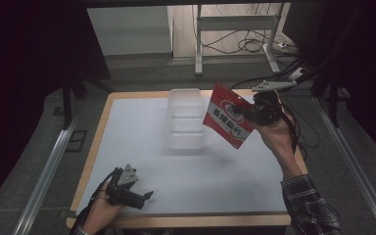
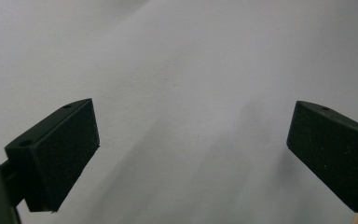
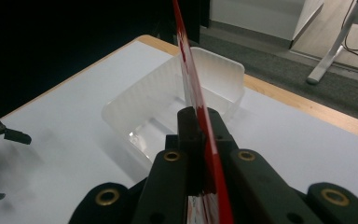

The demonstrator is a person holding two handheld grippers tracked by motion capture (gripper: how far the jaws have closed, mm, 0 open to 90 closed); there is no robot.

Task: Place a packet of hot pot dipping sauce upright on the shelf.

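A red and white snack packet (image 1: 227,120) hangs in the air above the table's right side, just right of a clear plastic tub (image 1: 185,120). My right gripper (image 1: 254,113) is shut on the packet's right edge; in the right gripper view the packet (image 3: 193,88) stands edge-on between the closed jaws, with the tub (image 3: 168,109) beyond it. Down at the front left corner of the table, my left gripper (image 1: 147,198) rests low in a hand, jaws apart. The left gripper view has its black pads (image 2: 58,154) wide apart over bare white tabletop.
The white table top (image 1: 142,147) has a wooden rim. A grey metal stand (image 1: 235,29) and loose cables lie on the floor beyond the far edge. Aluminium rails (image 1: 44,171) run along both sides of the table.
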